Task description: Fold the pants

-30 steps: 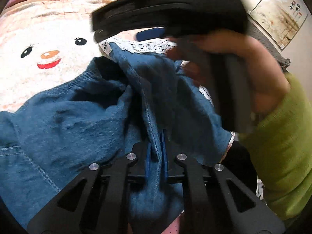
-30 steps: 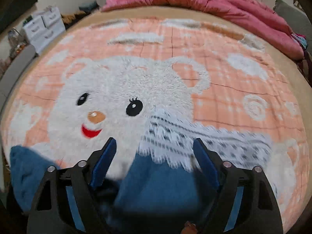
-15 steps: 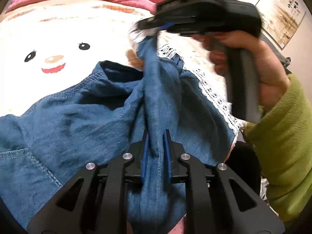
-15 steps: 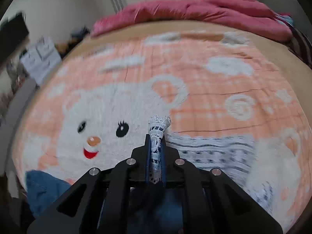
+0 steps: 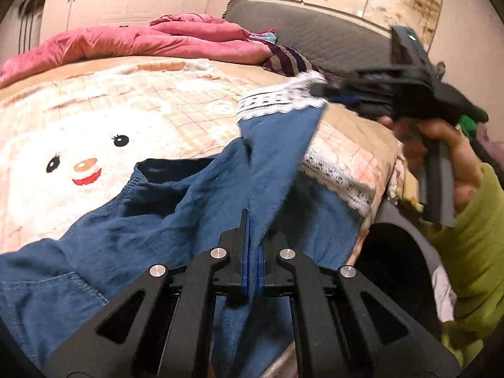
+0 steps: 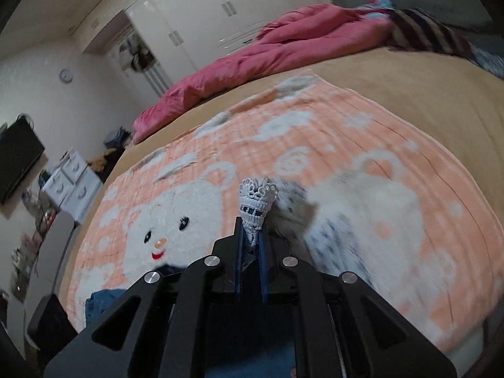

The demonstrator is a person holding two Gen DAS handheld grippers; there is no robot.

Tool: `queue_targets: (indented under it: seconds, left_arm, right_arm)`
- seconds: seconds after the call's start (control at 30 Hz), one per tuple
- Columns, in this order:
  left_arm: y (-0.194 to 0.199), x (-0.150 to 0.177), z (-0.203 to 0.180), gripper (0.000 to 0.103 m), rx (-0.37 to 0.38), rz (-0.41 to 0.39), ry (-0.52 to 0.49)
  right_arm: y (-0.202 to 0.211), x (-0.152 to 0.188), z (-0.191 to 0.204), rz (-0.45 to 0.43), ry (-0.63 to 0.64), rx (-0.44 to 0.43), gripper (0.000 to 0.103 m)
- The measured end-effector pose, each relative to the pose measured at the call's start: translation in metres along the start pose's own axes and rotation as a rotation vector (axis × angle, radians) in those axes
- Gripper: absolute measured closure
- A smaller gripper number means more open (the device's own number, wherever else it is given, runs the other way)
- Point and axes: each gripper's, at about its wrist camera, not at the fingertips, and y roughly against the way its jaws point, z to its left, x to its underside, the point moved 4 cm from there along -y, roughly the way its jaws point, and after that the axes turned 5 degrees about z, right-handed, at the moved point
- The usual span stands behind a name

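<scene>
Pants (image 5: 201,220): unfolded, heaped at near edge of bed (image 5: 176,94). Left gripper (image 5: 252,245) jaws clamped on denim; right gripper (image 6: 251,239) jaws clamped on lace hem (image 6: 256,201), lifted. Folding barely started.

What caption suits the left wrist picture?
Both grippers' jaws pinch blue pants, stretching a lace-trimmed leg above a bear blanket.

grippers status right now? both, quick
Left gripper: shut on the blue pants.
Right gripper: shut on the pants' lace hem.
</scene>
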Motion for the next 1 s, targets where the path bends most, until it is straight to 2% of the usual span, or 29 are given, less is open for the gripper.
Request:
queue_targets:
  seconds: [0.3, 0.43, 0.57, 0.67, 0.83, 1.0]
  left_arm:
    - [-0.005, 0.006, 0.0, 0.102, -0.013, 0.05, -0.079]
    - [-0.018, 0.013, 0.0, 0.1, -0.025, 0.112, -0.096]
    - [-0.025, 0.021, -0.003, 0.098, -0.038, 0.164, -0.12]
    - [-0.024, 0.024, -0.007, 0.098, -0.021, 0.182, -0.135]
    - [-0.018, 0.028, -0.016, 0.098, 0.003, 0.189, -0.166]
    - [-0.01, 0.033, -0.019, 0.098, 0.014, 0.198, -0.185]
  right_arm:
    - [0.031, 0.069, -0.046, 0.013, -0.139, 0.027, 0.095]
    - [0.035, 0.085, -0.054, 0.03, -0.158, 0.039, 0.095]
    - [0.035, 0.093, -0.065, 0.051, -0.179, 0.053, 0.095]
    - [0.037, 0.098, -0.074, 0.058, -0.2, 0.056, 0.093]
    - [0.038, 0.098, -0.085, 0.045, -0.249, 0.018, 0.092]
    - [0.042, 0.099, -0.083, 0.044, -0.249, 0.002, 0.095]
